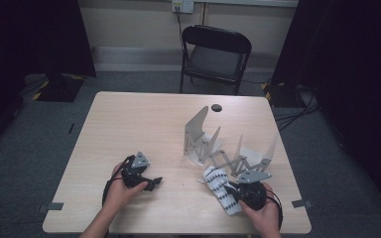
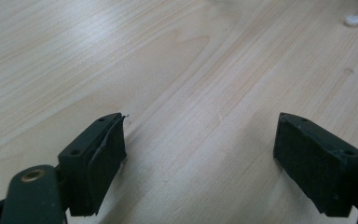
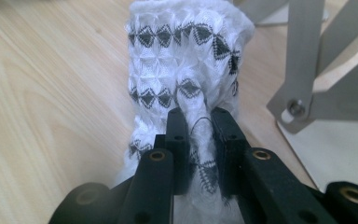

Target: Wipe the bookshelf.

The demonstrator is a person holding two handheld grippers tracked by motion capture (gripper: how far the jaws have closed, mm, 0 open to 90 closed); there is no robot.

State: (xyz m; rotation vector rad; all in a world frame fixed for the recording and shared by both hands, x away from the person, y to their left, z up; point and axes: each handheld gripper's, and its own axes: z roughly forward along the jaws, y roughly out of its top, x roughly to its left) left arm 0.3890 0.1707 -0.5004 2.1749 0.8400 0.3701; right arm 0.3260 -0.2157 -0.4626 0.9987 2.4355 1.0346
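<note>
A white cloth (image 1: 220, 188) with a black diamond pattern lies bunched near the table's front right. My right gripper (image 1: 230, 190) is shut on it: in the right gripper view a fold of the cloth (image 3: 186, 60) is pinched between the two black jaws of the right gripper (image 3: 199, 122). My left gripper (image 1: 154, 182) rests on the table at the front left, held by a hand. Its jaws stand wide apart in the left gripper view, where the left gripper (image 2: 199, 140) has only bare wood between its fingers.
A grey metal folding rack (image 1: 228, 148) with scissor links stands just behind the cloth; one of its rack struts (image 3: 303, 60) is close on the right. A black chair (image 1: 214, 55) stands beyond the table (image 1: 144, 124). A small dark disc (image 1: 216, 107) lies near the far edge.
</note>
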